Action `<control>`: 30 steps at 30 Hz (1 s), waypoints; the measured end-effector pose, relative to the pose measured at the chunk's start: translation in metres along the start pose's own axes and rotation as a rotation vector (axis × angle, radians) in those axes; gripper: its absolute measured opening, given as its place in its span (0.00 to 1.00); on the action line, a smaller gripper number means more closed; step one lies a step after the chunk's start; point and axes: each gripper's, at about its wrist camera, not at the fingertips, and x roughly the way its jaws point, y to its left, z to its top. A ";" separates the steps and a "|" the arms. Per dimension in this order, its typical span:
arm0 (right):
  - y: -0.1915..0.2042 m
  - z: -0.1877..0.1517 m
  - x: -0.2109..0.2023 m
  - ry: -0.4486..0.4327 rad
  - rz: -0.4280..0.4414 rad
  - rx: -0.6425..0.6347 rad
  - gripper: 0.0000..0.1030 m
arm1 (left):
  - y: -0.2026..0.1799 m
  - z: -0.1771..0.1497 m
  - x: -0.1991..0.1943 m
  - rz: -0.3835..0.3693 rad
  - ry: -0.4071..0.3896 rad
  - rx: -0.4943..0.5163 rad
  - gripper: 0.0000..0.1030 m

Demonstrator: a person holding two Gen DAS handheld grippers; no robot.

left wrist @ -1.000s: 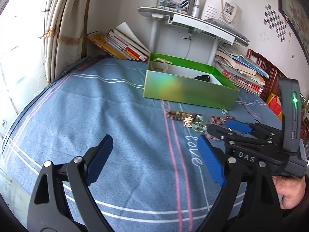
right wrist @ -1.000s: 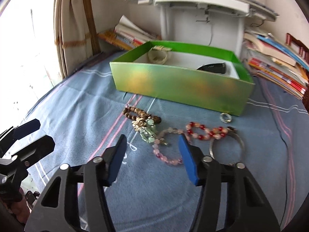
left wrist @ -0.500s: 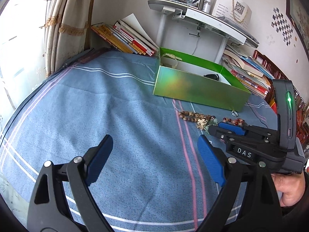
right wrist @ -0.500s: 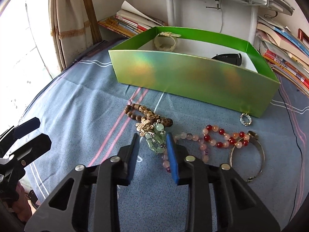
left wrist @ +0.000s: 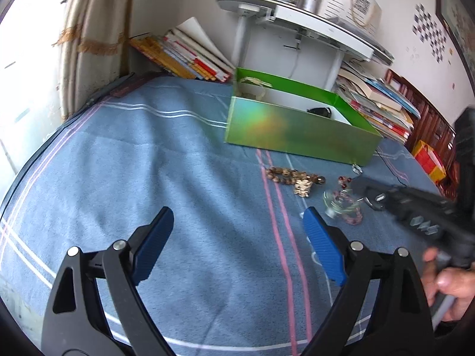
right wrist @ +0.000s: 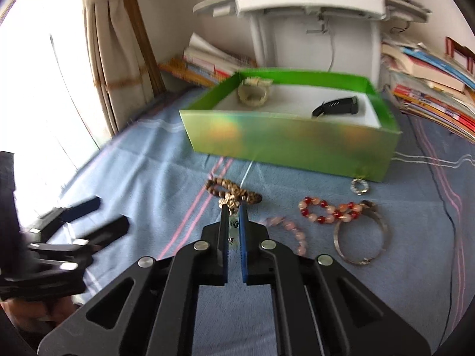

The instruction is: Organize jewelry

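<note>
— What do we record for the right gripper [right wrist: 234, 216]?

— Its jaws have just been closing, and we now find the blue pads pinching a pale green bead bracelet [right wrist: 233, 225] with a gold charm [right wrist: 229, 201] at its far end. The piece runs lengthwise along the fingers, pointing away from us toward the green box [right wrist: 285, 145].

— And the left gripper [left wrist: 237, 237]?

— Spread wide over the blue striped bedcover [left wrist: 148, 163], with nothing between its pads.

— Where does the remaining jewelry lie?

— On the bedcover in front of the box. We note a brown wooden bead bracelet [right wrist: 234, 191] lying crosswise just beyond the charm, a pink bead bracelet [right wrist: 292, 231] beside the right gripper, a red-and-white bead bracelet [right wrist: 326, 209] stretched left to right, a silver bangle [right wrist: 360, 241] touching its right end, and a small ring [right wrist: 359, 186] near the box's front wall.

— Inside the box?

— A cream wristband [right wrist: 253, 93] at the back left and a black object [right wrist: 337, 106] to the right; we cannot tell what it is.
</note>
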 end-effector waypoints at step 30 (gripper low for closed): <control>-0.018 -0.049 -0.004 0.094 -0.010 0.077 0.50 | -0.038 0.019 0.056 0.043 0.087 0.134 0.86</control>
